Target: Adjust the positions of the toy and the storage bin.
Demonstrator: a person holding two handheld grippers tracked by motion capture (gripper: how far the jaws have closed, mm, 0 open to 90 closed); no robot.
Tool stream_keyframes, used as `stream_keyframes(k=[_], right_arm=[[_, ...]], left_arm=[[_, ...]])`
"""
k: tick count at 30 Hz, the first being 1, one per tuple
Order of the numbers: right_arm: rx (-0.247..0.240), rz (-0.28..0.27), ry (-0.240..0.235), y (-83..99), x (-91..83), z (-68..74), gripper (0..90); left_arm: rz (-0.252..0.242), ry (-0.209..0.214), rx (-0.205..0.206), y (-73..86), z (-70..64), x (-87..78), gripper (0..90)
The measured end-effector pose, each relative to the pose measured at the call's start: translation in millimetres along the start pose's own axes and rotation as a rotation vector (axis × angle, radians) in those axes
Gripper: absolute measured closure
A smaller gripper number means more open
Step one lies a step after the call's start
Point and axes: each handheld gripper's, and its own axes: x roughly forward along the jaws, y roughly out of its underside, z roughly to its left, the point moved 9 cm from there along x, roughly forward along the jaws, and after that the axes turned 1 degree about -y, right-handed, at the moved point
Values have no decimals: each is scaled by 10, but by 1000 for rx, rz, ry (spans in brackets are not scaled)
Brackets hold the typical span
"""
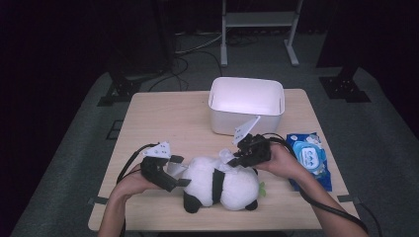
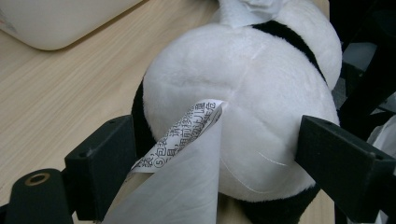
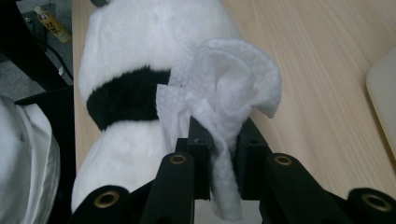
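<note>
Panda plush toy point(image 1: 222, 182) lies on its side on the table point(image 1: 163, 118), low in the centre of the high view, between my two hands. Its body is white with a black band around the middle and black limbs at the lower edge.

Left tool point(image 1: 170, 173): released. In the left gripper view the two black jaws stand wide apart, one on each side of the rounded white end of the toy point(image 2: 243, 112). I cannot tell whether either jaw touches the fur. A white sewn-in label point(image 2: 182, 163) with printed characters hangs from the toy between the jaws.

Right tool point(image 1: 237, 159): clenched on a white wipe point(image 3: 224, 93). In the right gripper view the jaws stand close together with the crumpled wipe pinched between them; the bunched part of the wipe rests against the toy just beside the black band point(image 3: 126, 98). In the high view this tool sits at the upper right of the toy.

Other items: a white bin point(image 1: 247, 106) stands on the table above the toy, towards the far edge. A blue pack of wipes point(image 1: 309, 158) lies at the right edge of the table, near my right hand point(image 1: 284, 163).
</note>
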Motion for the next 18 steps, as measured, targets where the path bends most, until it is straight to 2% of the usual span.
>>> stream_keyframes(k=[9, 13, 18], right_arm=[[12, 14, 20, 225, -179, 74, 779], [1, 4, 14, 186, -183, 133, 780], [-40, 2, -13, 49, -72, 236, 780]], left_arm=[[-8, 25, 3, -3, -20, 22, 113], [-5, 29, 6, -6, -24, 36, 114], [-9, 28, 7, -7, -22, 25, 119]])
